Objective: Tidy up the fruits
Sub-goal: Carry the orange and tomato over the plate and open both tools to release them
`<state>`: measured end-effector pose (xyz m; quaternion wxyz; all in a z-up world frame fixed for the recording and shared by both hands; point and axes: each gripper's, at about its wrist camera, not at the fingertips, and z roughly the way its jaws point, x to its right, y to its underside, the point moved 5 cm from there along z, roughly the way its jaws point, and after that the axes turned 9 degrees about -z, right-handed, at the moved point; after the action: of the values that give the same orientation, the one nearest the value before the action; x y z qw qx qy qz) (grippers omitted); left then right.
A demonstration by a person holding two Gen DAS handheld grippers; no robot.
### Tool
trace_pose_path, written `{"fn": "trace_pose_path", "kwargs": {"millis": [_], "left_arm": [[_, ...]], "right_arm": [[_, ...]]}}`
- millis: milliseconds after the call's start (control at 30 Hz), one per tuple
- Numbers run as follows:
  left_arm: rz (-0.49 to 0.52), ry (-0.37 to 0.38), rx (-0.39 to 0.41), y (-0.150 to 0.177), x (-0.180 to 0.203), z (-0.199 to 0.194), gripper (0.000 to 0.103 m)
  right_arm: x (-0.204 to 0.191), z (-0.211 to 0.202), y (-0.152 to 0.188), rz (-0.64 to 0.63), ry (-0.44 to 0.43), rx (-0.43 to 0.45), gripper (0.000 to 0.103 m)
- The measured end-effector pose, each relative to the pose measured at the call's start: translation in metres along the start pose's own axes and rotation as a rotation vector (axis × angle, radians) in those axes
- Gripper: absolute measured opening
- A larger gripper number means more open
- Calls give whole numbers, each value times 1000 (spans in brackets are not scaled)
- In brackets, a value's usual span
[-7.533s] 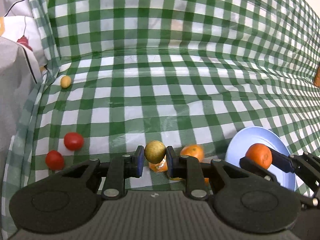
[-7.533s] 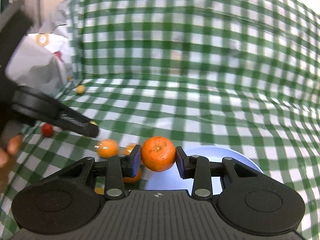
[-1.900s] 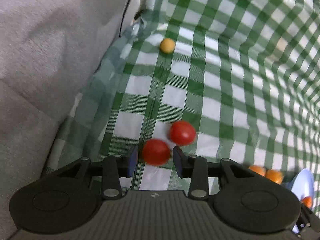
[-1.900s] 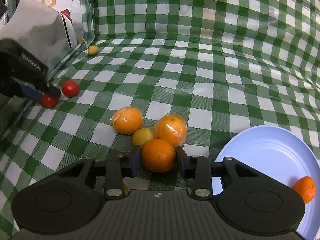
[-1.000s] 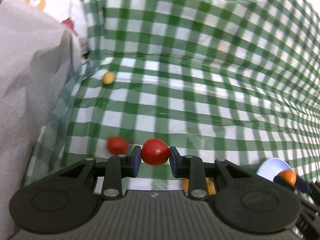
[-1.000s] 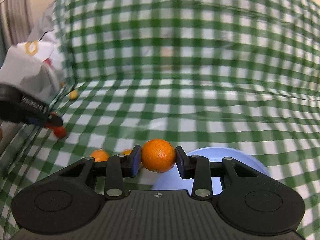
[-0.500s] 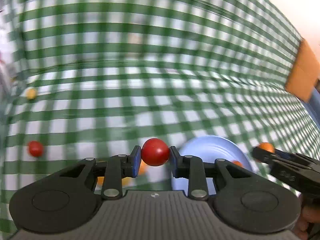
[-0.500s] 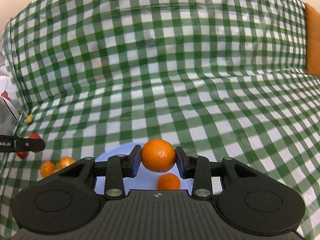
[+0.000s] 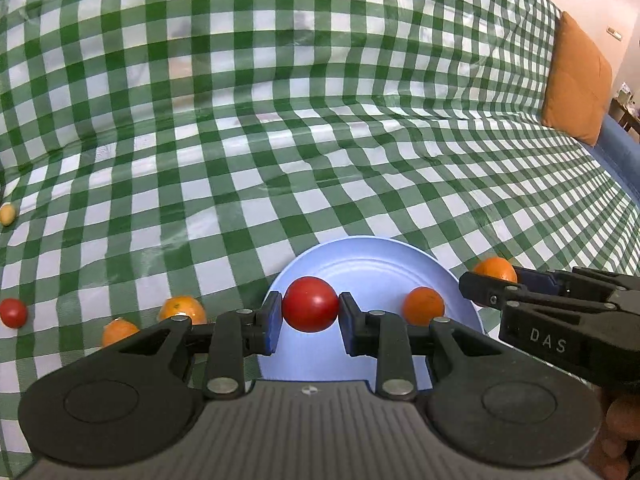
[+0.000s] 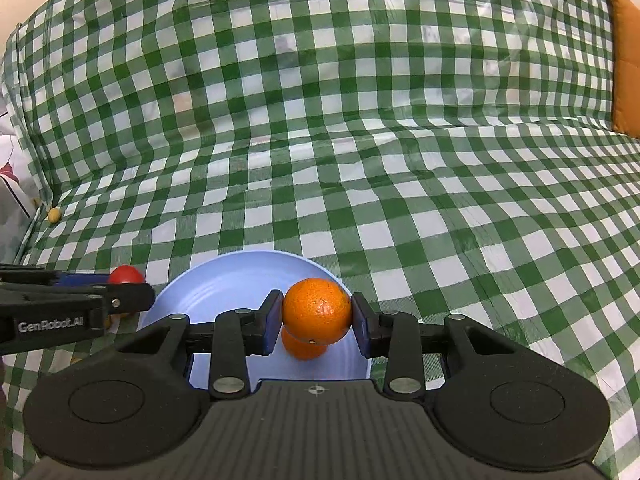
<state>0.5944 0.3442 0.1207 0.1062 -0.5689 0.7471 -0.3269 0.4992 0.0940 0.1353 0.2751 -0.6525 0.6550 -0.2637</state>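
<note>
Since half a second ago both grippers have swung in over the blue plate [image 9: 360, 258], so the left gripper [image 9: 310, 310], jaws clenched on a red tomato [image 9: 310, 309], and the right gripper [image 10: 317, 312], clamping an orange [image 10: 317, 309], each hold their fruit directly above it.

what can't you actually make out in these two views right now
- Right wrist view: the orange on the plate is mostly hidden behind the held orange in the right hand-held gripper.
- Left wrist view: the near rim of the blue plate is covered by the left hand-held gripper holding the tomato.
- Left wrist view: the loose oranges are partly hidden by the gripper body.
</note>
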Motion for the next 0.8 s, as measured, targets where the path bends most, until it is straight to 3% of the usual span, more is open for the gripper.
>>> {"fn": "trace_pose_path", "kwargs": {"millis": [800], "left_arm": [[1, 7, -11, 7, 24, 8, 33]], "right_arm": [[-6, 5, 7, -45, -27, -46, 38]]}}
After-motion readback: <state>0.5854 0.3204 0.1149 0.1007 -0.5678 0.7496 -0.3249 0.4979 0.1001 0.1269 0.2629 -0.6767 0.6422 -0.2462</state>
